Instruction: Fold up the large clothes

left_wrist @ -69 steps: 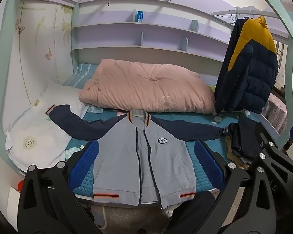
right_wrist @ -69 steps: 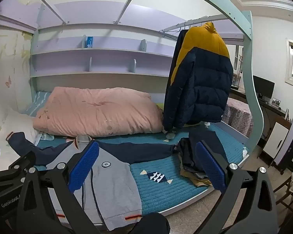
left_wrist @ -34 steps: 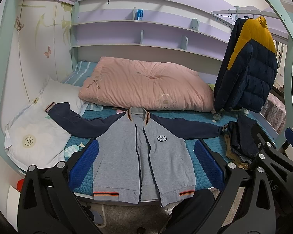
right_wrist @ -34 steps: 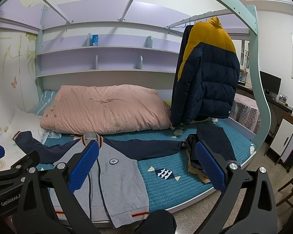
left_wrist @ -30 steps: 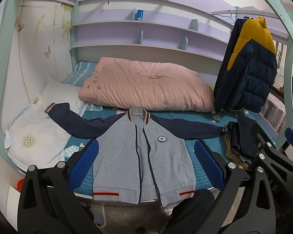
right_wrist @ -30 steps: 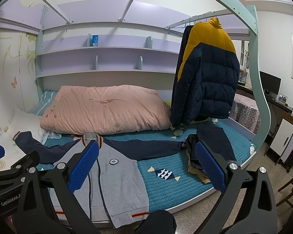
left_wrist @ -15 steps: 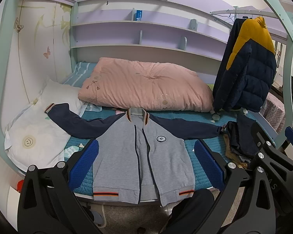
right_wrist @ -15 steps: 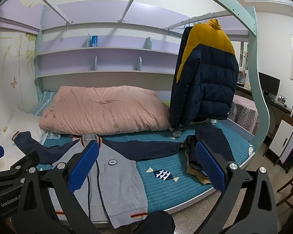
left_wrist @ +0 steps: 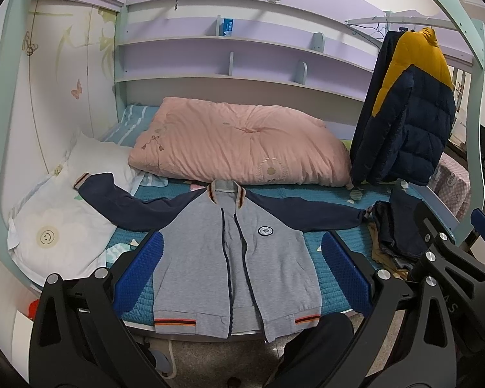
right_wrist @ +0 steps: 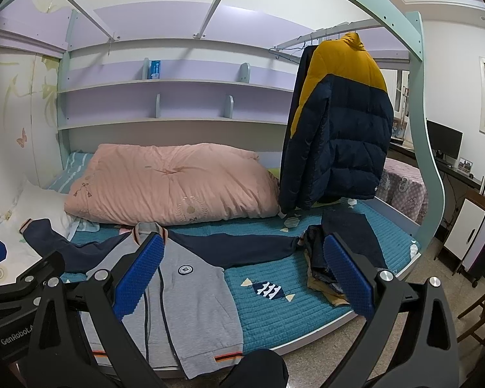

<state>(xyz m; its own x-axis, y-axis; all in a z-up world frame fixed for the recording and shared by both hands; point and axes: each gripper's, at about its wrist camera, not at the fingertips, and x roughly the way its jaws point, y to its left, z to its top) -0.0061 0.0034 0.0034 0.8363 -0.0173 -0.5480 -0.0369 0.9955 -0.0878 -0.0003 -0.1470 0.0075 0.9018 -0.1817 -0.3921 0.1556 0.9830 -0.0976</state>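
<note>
**Open claws over a spread jacket**

Both claws stand spread wide and hold nothing. Left gripper (left_wrist: 241, 266), with its blue ribbed pads and black arms, hangs above the near edge of the bed, its fingers framing the grey cotton zip jacket with navy sleeves (left_wrist: 239, 258). Right gripper (right_wrist: 242, 274) sits beside it, aimed further toward the jacket's right sleeve and the bare teal quilted bedcover (right_wrist: 274, 304).

That jacket lies face up and flat, collar toward the wall, hem at the mattress edge nearest the claws, both sleeves stretched out sideways. One cuff rests on a white pillow with a smiley print (left_wrist: 55, 226); the other reaches a heap of dark folded clothes (left_wrist: 394, 236). Behind it lies a pink padded duvet (left_wrist: 242, 148), and a navy and mustard puffer coat (right_wrist: 336, 123) hangs from a rail.

Folding has not begun, I judge. Soft, light knit like this will sag and crease when lifted, so pinching a cuff or shoulder seam seems the safest hold.
</note>
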